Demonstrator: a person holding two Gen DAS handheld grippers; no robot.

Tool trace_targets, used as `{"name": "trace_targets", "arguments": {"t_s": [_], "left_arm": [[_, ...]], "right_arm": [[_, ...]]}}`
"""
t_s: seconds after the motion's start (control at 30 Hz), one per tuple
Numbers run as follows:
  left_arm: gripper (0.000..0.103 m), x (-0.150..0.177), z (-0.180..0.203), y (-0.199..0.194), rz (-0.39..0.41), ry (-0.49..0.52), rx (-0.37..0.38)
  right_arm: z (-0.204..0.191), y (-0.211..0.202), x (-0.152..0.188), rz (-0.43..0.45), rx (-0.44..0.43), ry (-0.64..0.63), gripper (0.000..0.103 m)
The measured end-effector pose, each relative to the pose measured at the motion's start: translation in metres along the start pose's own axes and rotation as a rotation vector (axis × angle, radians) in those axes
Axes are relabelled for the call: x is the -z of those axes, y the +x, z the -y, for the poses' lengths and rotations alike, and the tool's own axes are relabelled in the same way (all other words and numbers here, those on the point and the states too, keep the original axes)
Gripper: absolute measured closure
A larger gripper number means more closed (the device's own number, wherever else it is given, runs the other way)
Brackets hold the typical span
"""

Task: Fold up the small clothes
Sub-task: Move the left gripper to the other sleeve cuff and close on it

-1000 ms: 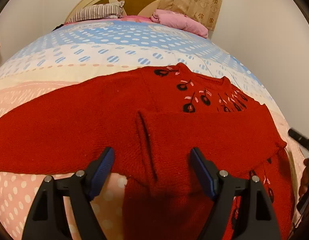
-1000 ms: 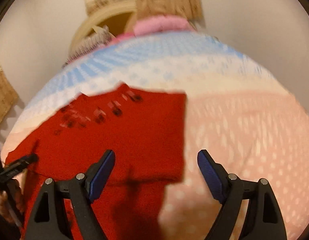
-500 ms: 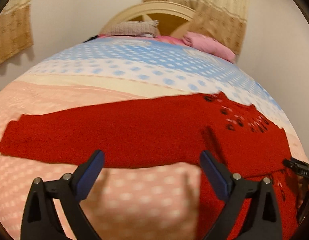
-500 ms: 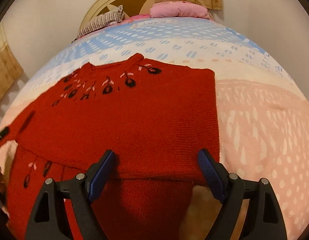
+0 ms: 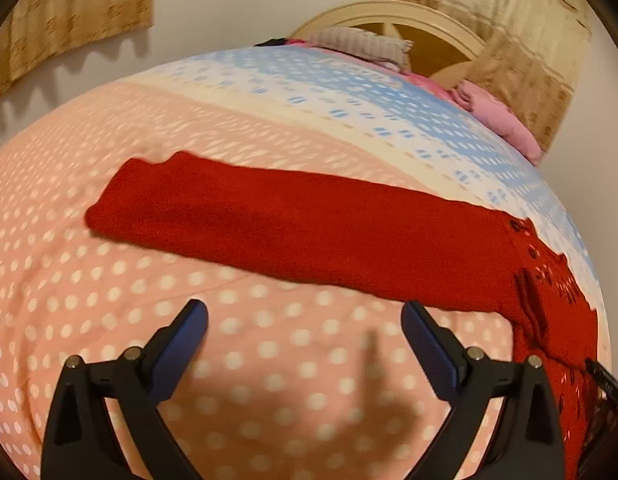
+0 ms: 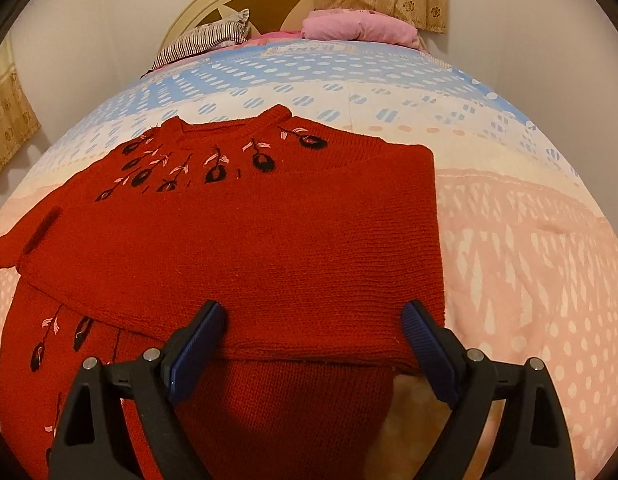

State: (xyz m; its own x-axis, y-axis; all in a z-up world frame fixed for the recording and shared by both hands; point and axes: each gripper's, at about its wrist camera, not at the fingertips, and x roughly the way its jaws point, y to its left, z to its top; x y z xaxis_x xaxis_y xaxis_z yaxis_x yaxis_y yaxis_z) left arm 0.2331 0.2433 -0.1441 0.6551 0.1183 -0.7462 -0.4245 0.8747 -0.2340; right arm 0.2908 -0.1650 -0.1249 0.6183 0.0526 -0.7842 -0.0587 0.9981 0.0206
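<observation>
Red knit sweater [image 6: 245, 248]: right sleeve folded in. Your left gripper [image 5: 305, 344] is spread, empty; right gripper [image 6: 315, 336] is opening, sweater between jaws. Next, grab the left sleeve [image 5: 245, 216] cuff nr the bed's [image 5: 269, 360] left edge.

In the left wrist view the red sweater [image 5: 309, 232] runs off toward the bed's right edge, its body squeezed into the frame's rim, so the embroidery there is too small to read. A dark object [image 5: 605, 380] at the far right is cut off (what it is cannot be told). The polka-dot bedspread [image 5: 269, 360] is blurred. In the right wrist view the sweater's [image 6: 249, 240] left sleeve and lower hem are cut off.
</observation>
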Motion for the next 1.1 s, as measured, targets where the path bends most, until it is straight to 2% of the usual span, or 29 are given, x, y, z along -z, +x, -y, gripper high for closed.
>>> {"name": "trace_targets", "arguments": {"t_s": [0.13, 0.37, 0.5, 0.73, 1.1], "left_arm": [[0.003, -0.002, -0.024, -0.001, -0.020, -0.098, 0.030], [0.005, -0.009, -0.094, -0.004, 0.027, -0.426, 0.213], [0.005, -0.012, -0.121, -0.001, 0.065, -0.555, 0.288], [0.005, -0.026, -0.128, 0.014, 0.105, -0.585, 0.333], [0.005, -0.042, -0.129, 0.028, 0.142, -0.564, 0.241]], "right_arm": [[0.001, -0.001, 0.000, 0.005, -0.010, 0.006, 0.012], [0.001, -0.002, 0.001, 0.012, -0.009, 0.004, 0.012], [0.000, -0.002, 0.001, 0.014, -0.004, 0.000, 0.012], [-0.001, -0.003, 0.001, 0.017, 0.001, -0.004, 0.012], [0.000, -0.003, 0.001, 0.018, 0.001, -0.005, 0.012]]}}
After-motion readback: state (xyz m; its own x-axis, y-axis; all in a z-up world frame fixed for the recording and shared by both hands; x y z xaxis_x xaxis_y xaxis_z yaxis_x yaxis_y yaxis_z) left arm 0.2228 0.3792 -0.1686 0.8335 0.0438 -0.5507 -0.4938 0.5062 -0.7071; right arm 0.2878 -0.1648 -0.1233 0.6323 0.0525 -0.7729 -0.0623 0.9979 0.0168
